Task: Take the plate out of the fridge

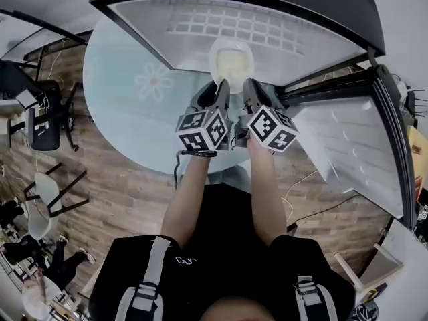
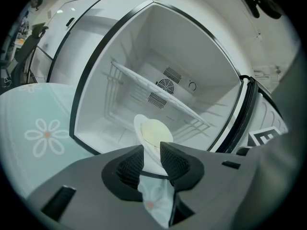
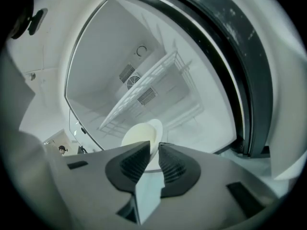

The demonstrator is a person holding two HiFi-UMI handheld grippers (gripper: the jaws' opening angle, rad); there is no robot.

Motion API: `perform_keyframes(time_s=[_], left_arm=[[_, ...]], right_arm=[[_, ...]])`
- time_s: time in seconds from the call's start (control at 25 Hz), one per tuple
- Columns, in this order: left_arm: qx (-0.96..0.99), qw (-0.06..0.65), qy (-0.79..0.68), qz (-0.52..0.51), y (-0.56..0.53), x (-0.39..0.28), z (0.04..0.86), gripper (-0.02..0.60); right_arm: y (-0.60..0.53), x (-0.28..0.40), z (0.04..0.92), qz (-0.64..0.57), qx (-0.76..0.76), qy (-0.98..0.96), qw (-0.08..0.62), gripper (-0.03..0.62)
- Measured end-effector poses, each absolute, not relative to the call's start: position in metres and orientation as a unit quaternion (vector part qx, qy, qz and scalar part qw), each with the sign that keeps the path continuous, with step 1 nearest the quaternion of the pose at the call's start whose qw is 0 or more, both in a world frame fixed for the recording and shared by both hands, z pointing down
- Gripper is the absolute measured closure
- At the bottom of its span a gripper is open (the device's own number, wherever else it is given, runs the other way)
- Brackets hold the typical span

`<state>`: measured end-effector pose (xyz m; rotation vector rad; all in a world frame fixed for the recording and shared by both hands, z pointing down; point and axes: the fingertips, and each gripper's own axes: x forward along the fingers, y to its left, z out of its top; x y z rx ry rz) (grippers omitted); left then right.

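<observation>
Head view: a small fridge (image 1: 267, 19) stands open on a round table (image 1: 120, 105) covered with a pale cloth printed with a daisy (image 1: 152, 82). The fridge door (image 1: 354, 152) is swung out to the right. The plate (image 1: 231, 60), white with a pale yellow centre, sits low in the compartment just inside the front opening. The left gripper (image 1: 222, 85) and the right gripper (image 1: 245, 87) are side by side, both reaching to the plate's near rim, left one on the left part, right one on the right part.

Left gripper view: the jaws stand moderately apart, with the plate's rim (image 2: 152, 150) between them. Both ribbed pads (image 2: 130, 164) bear on it, so the grip is made. The plate lies below a wire shelf (image 2: 158, 92). A round fan vent (image 2: 166, 86) is on the far wall.

Right gripper view: the jaws stand narrower, nearly together, and pinch the plate's thin edge (image 3: 152, 145) between the pads (image 3: 170, 164). The plate's body (image 3: 139, 134) extends beyond the jaw tips into the compartment, beneath the same shelf. Whether the plate rests on the fridge floor or is raised off it cannot be determined
</observation>
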<state>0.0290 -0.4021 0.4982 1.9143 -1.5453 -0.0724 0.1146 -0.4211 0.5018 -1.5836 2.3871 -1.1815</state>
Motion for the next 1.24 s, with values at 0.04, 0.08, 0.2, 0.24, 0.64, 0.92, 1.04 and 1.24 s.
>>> perform_keyframes(time_s=[0.04, 0.08, 0.2, 0.24, 0.64, 0.92, 1.04, 1.24], left_arm=[[0.733, 0.331, -0.594, -0.032, -0.398, 0.03, 0.492, 0.474], [0.732, 0.328, -0.596, -0.035, -0.393, 0.032, 0.487, 0.474], [0.731, 0.322, -0.601, -0.043, -0.379, 0.035, 0.477, 0.474], [0.73, 0.32, -0.602, -0.045, -0.375, 0.035, 0.475, 0.474], [0.728, 0.29, -0.621, -0.038, -0.347, 0.026, 0.46, 0.474], [0.727, 0.287, -0.622, -0.039, -0.338, 0.026, 0.452, 0.474], [0.725, 0.291, -0.622, -0.037, -0.334, 0.021, 0.453, 0.474], [0.725, 0.292, -0.622, -0.052, -0.315, 0.04, 0.452, 0.474]], right_arm=[[-0.417, 0.116, 0.496, -0.378, -0.508, 0.774, 0.023, 0.534], [-0.413, 0.117, 0.492, -0.377, -0.505, 0.776, 0.025, 0.534], [-0.4, 0.12, 0.484, -0.377, -0.497, 0.781, 0.024, 0.533], [-0.396, 0.12, 0.482, -0.376, -0.495, 0.783, 0.023, 0.533], [-0.372, 0.108, 0.47, -0.365, -0.471, 0.803, 0.013, 0.533], [-0.365, 0.108, 0.461, -0.36, -0.461, 0.811, 0.016, 0.533], [-0.362, 0.104, 0.461, -0.358, -0.457, 0.814, 0.011, 0.533], [-0.342, 0.123, 0.46, -0.357, -0.457, 0.815, 0.015, 0.533]])
